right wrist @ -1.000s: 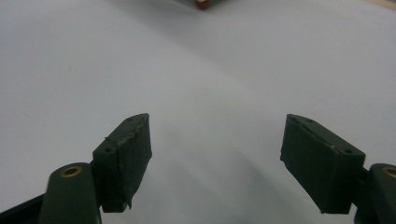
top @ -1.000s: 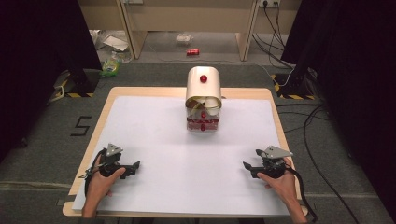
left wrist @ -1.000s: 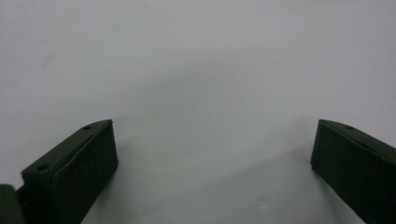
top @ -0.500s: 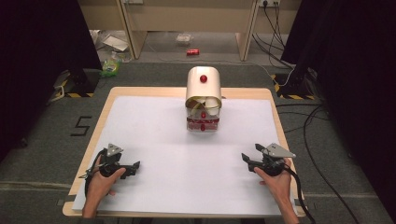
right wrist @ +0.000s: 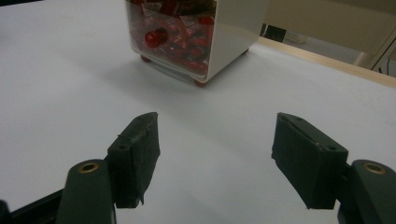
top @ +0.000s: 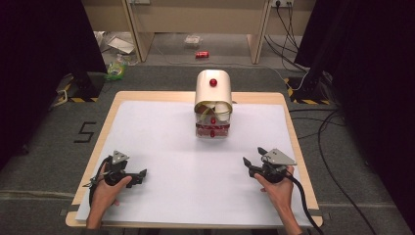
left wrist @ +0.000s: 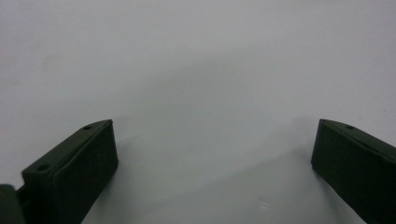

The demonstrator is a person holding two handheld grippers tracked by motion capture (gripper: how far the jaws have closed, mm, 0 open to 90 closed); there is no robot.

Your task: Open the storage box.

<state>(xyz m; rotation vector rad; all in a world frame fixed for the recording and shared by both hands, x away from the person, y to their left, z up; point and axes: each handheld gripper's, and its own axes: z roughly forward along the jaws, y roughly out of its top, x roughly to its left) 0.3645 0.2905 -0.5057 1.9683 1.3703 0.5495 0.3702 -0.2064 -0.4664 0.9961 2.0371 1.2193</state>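
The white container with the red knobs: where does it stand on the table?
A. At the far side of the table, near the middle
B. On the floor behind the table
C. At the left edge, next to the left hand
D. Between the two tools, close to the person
A: in the high view the white container stands at the far side of the table, near the middle and apart from both hands.

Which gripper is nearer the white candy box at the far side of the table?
Right. The right gripper sits below-right of the candy box, jaws open and pointed toward it; the left gripper rests farther off at the near-left edge, jaws open.
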